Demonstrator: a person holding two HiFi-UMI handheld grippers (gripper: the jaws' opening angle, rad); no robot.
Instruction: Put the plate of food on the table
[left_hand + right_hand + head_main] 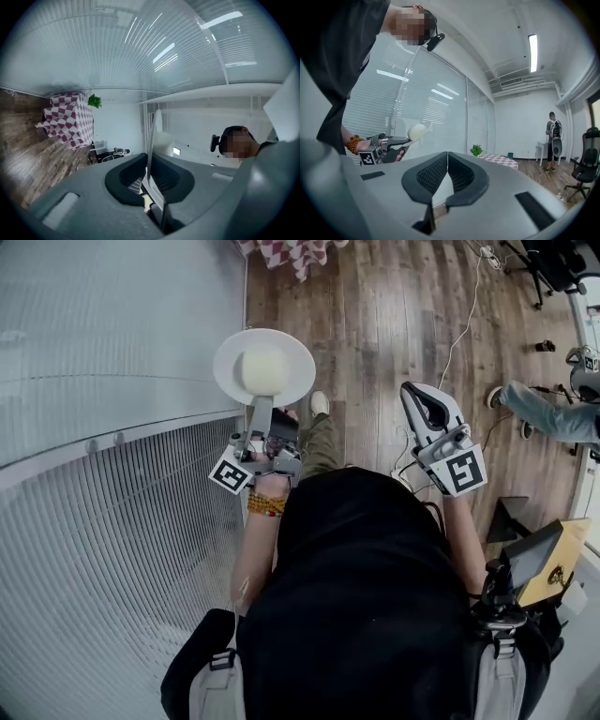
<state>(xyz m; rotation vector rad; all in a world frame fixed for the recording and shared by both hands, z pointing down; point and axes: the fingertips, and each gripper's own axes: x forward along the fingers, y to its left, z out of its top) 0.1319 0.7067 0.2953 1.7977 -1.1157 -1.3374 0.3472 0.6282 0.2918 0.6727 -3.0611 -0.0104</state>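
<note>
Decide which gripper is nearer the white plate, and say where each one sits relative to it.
Left. The left gripper is shut on the rim of the plate. The right gripper, shut and empty, is off to the person's right, well apart from the plate.

- wooden plank floor (375,343) carries pretty much everything here
- checkered table (292,251) stands on it, red and white cloth hanging down the sides
- small green plant (94,100) sits on top of that table
- white cable (466,320) snakes over the boards right of the table in the head view
- office chair (586,154) stands on the floor well off to the table's right
</note>
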